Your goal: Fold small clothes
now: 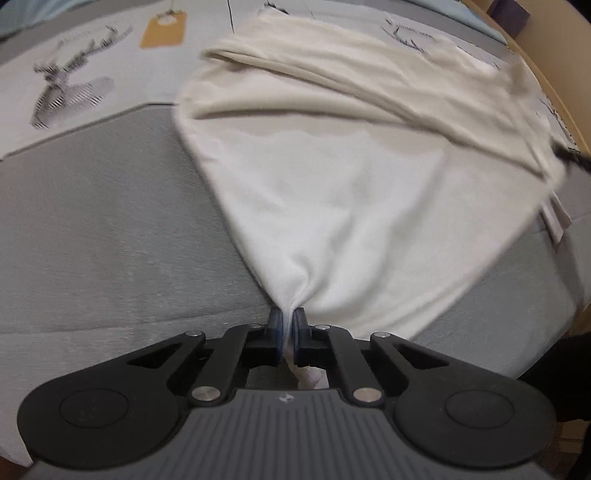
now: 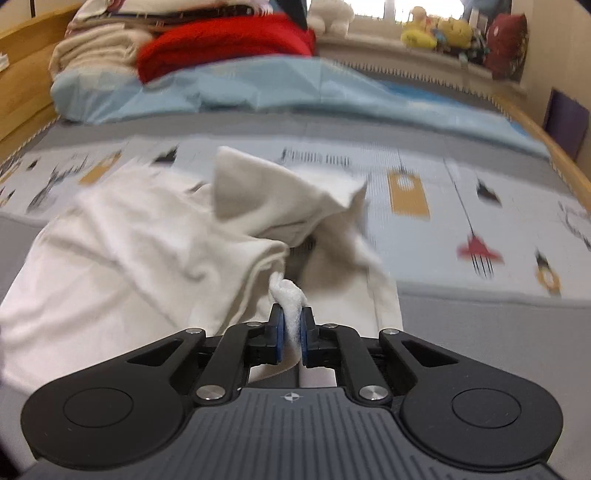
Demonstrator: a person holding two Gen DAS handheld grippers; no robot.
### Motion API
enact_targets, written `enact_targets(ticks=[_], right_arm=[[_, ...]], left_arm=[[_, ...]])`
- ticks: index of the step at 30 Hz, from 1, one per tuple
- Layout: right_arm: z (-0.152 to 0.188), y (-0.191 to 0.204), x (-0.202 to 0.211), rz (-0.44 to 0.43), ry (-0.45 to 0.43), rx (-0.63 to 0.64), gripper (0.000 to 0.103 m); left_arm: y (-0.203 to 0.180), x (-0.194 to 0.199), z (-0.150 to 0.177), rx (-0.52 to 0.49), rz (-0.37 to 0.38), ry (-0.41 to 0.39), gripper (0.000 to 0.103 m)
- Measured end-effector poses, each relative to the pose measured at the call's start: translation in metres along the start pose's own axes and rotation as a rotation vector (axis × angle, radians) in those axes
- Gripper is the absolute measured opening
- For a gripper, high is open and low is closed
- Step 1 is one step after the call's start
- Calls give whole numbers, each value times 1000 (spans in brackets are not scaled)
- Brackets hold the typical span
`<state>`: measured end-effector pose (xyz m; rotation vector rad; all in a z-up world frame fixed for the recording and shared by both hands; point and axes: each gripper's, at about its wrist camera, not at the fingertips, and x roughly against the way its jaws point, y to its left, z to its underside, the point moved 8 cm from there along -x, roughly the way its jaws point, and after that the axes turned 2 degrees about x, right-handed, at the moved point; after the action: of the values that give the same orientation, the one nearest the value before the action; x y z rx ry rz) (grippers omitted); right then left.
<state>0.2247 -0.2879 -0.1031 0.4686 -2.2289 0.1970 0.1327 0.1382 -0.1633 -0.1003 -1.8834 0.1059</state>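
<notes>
Left wrist view: cream garment (image 1: 351,206) rumpled, corner pinched in left claw (image 1: 287,323); right claw (image 2: 291,325) likewise pinching cloth

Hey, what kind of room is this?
Most likely a bedroom: a bed with a wooden frame, a blue quilt with folded blankets on it, and stuffed toys along the window ledge.

A bed (image 1: 92,221) with grey, printed cover — a cream garment (image 1: 351,221) spread ahead of the claw (image 1: 287,316).
</notes>
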Motion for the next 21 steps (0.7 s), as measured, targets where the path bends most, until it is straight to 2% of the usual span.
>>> enact_targets(ticks=[4,7,8,11,13,14,15,17,21], right_arm=[[61,0,21,-54,162,9,8],[91,4,26,-58,241,40,9],[93,5,29,-46,228,49,10],[70,-3,47,0,89,2,15],[54,-11,52,13,20,-61,35],[48,-13,53,7,-5,-94,40],[44,-14,48,-19,-10,-117,47],[44,-6,30,-73,37,-106,47],[54,16,-8,-61,151,49,47]], left_arm=[[-2,11,10,-12,13,-13,5],[-13,13,20,-62,38,22,4],[-18,13,23,-89,48,39,5],[-26,14,21,-134,28,60,7],[-25,20,10,-115,17,18,12],[-26,26,4,-91,30,-13,16],[-24,34,3,-66,44,-37,18],[-26,40,-7,-39,62,-70,18],[-51,37,-19,-85,69,-98,19]])
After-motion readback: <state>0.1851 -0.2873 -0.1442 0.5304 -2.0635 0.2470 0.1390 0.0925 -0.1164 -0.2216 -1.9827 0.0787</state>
